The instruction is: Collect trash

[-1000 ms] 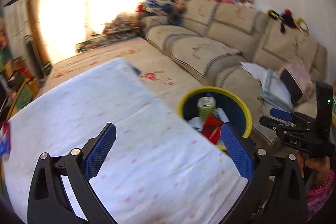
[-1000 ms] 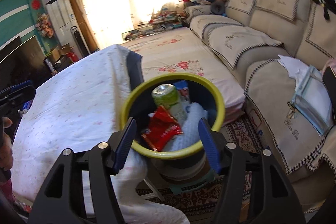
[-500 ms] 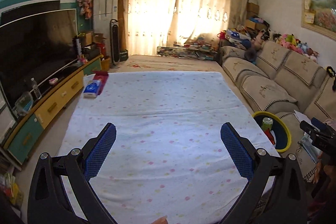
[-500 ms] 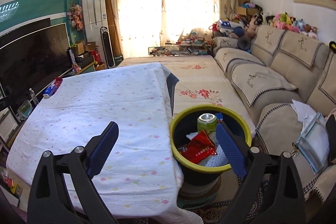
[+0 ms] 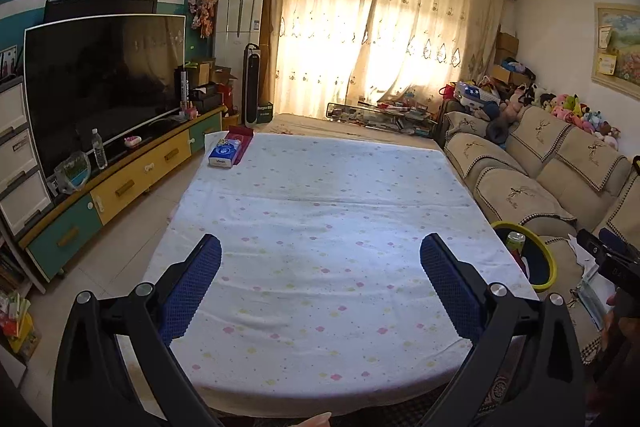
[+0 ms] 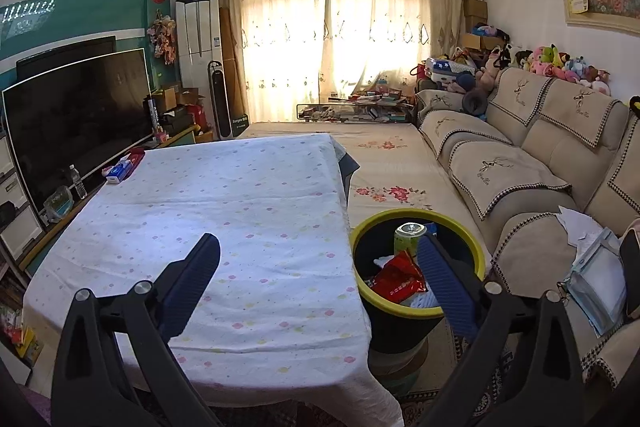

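1. A table under a white tablecloth (image 5: 320, 227) dotted with small coloured flowers fills the middle of the room.
2. A blue tissue pack (image 5: 225, 155) lies at the table's far left corner, beside a red box (image 5: 242, 141).
3. A large dark television (image 5: 100, 83) stands on a yellow and teal cabinet (image 5: 132, 179), with a clear water bottle (image 5: 99, 149) in front of it.
4. A beige sofa (image 6: 520, 155) lines the right wall, soft toys (image 6: 560, 63) along its back.
5. Sunlit cream curtains (image 6: 340, 39) cover the far window.

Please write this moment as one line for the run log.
left gripper: open, empty | right gripper: open, empty, jaws just opened | bin: can, red wrapper inside
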`<state>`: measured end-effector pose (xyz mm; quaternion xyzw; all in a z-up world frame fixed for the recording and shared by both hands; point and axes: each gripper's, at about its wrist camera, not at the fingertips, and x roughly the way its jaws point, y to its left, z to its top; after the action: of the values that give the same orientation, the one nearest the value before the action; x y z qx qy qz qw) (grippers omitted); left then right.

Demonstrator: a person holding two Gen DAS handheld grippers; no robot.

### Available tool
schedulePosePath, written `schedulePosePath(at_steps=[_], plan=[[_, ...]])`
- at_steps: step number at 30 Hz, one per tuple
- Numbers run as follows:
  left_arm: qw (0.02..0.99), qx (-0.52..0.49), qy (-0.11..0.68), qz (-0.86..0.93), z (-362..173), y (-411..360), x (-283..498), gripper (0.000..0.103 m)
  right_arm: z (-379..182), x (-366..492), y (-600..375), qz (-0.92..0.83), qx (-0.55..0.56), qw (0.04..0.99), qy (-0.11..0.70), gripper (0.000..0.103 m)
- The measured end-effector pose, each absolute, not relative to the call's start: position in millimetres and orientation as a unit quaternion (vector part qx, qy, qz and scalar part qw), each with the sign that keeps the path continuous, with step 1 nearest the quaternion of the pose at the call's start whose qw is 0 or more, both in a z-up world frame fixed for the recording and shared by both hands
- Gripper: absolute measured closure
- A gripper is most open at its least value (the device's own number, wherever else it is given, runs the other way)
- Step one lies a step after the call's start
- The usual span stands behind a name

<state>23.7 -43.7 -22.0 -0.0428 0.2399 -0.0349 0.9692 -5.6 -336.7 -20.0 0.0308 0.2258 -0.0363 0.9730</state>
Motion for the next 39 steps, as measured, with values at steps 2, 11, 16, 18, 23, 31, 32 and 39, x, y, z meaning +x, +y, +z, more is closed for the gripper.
schedulePosePath(at_steps=[2,11,16,18,23,31,32,39], plan=[[0.972,-0.035,0.23,-0.029,-17.6,-45.9,21.1,0.005,-20.6,-6.9,-335.6,-0.035,0.034,0.973,0.225,0.009],[0.972,-0.045,0.229,-0.03,-9.6,-41.6,27.4,0.005,-19.8,-2.6,-342.1,-0.036,0.045,0.973,0.224,0.009],[0.972,-0.045,0.227,-0.032,-9.7,-41.6,27.5,0.005,-19.8,-2.5,-341.7,-0.035,0.047,0.973,0.223,0.009],[0.972,-0.043,0.227,-0.032,-9.8,-42.2,28.0,0.005,-19.9,-2.6,-341.8,-0.035,0.046,0.973,0.224,0.009],[0.973,-0.041,0.227,-0.034,-9.2,-43.1,28.0,0.005,-19.3,-2.7,-340.4,-0.033,0.046,0.973,0.224,0.009],[0.972,-0.04,0.227,-0.036,-9.4,-44.8,27.7,0.005,-19.6,-2.1,-340.0,-0.033,0.047,0.973,0.224,0.009],[0.972,-0.039,0.227,-0.037,-9.7,-44.4,27.4,0.005,-19.5,-2.1,-340.1,-0.033,0.047,0.973,0.224,0.009],[0.972,-0.035,0.23,-0.041,-9.4,-47.5,30.1,0.005,-20.7,-0.7,-339.4,-0.033,0.047,0.972,0.226,0.009]])
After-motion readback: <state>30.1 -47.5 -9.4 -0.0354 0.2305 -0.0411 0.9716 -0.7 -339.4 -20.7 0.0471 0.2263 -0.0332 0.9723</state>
